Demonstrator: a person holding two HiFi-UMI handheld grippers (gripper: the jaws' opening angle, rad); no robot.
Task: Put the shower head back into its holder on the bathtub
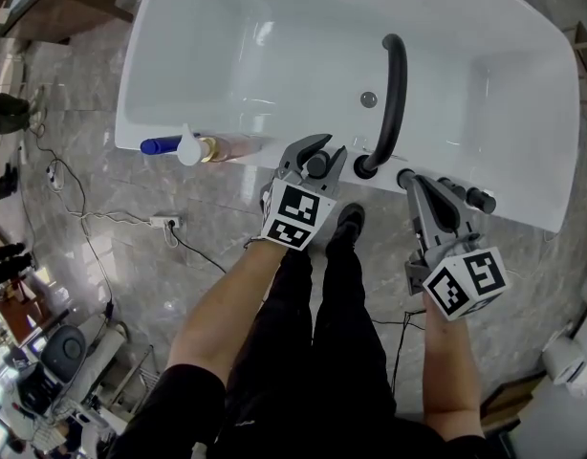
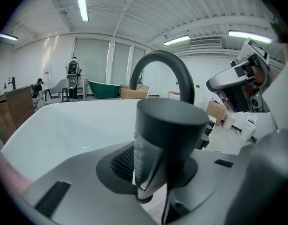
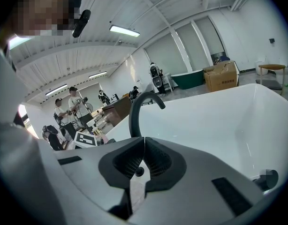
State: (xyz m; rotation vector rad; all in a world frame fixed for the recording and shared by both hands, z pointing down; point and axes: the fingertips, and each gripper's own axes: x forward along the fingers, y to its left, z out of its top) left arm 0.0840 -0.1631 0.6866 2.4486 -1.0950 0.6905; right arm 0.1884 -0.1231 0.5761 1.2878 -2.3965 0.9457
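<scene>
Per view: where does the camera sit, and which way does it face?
Head view: on the head, steeply down onto white bathtub; forearms, legs, left gripper, right gripper show.
Left gripper view: along its fingers at dark cylinder.
Right gripper view: along shut fingers across tub.
All share the black arched spout.

Bright strip lights overhead; bathtub glare; dark fisheye edges; blurred foreground.

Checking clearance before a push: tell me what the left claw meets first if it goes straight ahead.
The dark cylinder on the bathtub rim; it already stands between the left claw's jaws. Behind it comes the curved black spout.
</scene>
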